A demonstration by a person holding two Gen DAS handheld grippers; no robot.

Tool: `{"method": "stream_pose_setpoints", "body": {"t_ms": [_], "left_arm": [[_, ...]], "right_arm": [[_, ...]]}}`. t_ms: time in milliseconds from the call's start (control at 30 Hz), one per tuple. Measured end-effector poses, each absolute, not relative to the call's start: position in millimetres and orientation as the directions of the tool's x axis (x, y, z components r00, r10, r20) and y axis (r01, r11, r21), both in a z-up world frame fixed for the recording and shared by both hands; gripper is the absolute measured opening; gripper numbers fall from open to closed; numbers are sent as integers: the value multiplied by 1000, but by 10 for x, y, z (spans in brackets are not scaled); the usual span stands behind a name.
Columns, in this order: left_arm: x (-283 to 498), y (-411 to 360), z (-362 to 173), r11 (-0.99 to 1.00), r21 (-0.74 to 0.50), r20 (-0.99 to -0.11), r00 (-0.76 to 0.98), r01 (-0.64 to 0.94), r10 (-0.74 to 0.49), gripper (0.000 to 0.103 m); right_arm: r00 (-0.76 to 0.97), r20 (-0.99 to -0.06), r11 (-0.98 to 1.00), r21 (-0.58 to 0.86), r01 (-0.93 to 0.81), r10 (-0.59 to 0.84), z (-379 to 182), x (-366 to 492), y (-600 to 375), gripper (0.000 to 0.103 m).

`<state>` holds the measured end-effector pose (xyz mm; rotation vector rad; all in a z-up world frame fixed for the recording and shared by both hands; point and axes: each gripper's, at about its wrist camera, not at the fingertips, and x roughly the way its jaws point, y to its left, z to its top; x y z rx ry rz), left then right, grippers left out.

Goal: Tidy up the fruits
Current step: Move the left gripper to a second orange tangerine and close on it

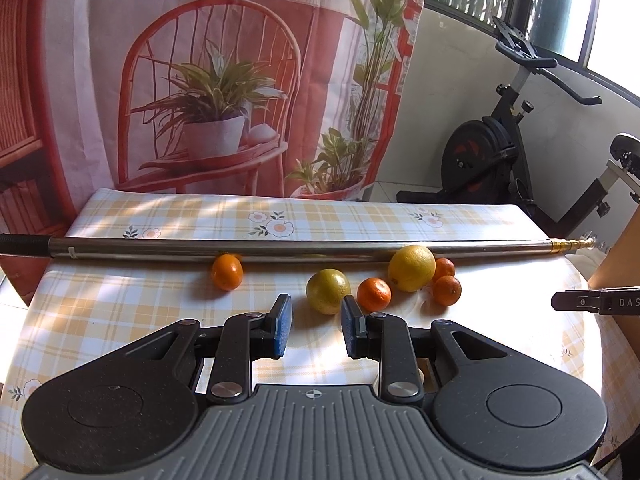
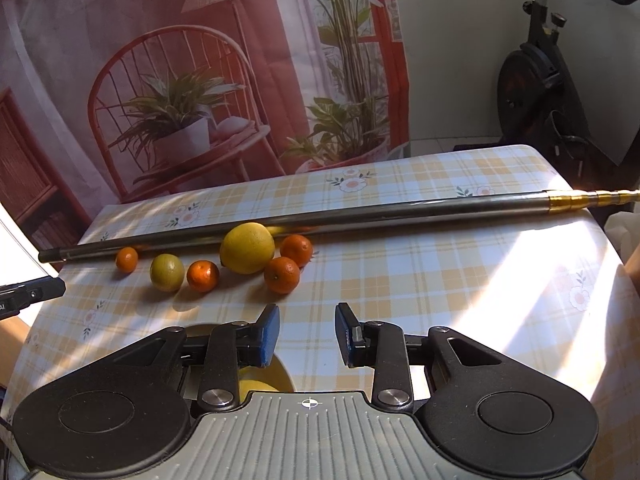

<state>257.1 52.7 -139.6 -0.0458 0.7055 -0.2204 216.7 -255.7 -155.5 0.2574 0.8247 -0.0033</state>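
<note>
Six citrus fruits lie on the tabletop [image 1: 120,312] in front of a long metal pole [image 1: 280,246]. From the left: a lone mandarin [image 1: 227,272] touching or just beside the pole, a green lemon [image 1: 328,291] just ahead of my left gripper [image 1: 316,330], a second mandarin [image 1: 373,294] just beside it, then a big lemon [image 1: 412,268] against the pole with two more mandarins [image 1: 447,290] packed at its right.

I judge them all light, round and firm, with waxy skin, so they can roll or slip. I would close across the widest part of each fruit, gently on the softer mandarins. The big lemon looks nearly as wide as my opening.

Both of my grippers are empty with their jaws held apart. The right gripper [image 2: 306,332] hovers over bare cloth, nearest the front mandarin of the right-hand pair. Below it a yellow bowl [image 2: 280,376] shows, with something yellow inside; perhaps the place for fruit.

The pole blocks any reach from behind and would stop a fruit rolling away. The right-hand cluster is tight, so taking one may nudge its neighbours. An exercise bike [image 1: 500,148] stands beyond the tabletop, clear of the work.
</note>
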Motion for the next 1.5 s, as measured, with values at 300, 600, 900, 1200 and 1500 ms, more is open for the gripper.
{"method": "stream_pose_setpoints", "body": {"t_ms": [300,600,900,1200,1500], "left_arm": [[2779,246,-1550,959,-111,-670,693,262,-267,28],[3161,-212,-1860,913,-99,-690,634,395,-349,28],[3593,-414,-2119,901,-39,-738,596,432,-318,46],[3685,-529,-2270,884,34,-773,573,466,-272,51],[3642,-607,-2320,860,113,-777,584,497,-236,39]], "right_arm": [[679,-726,963,245,112,106,-1676,2320,-2598,29],[658,-745,950,273,149,111,-1888,2440,-2700,29],[644,-758,943,282,176,106,-1999,2479,-2803,29],[637,-762,937,294,186,113,-2052,2497,-2836,29],[634,-766,936,293,193,109,-2080,2469,-2852,29]]}}
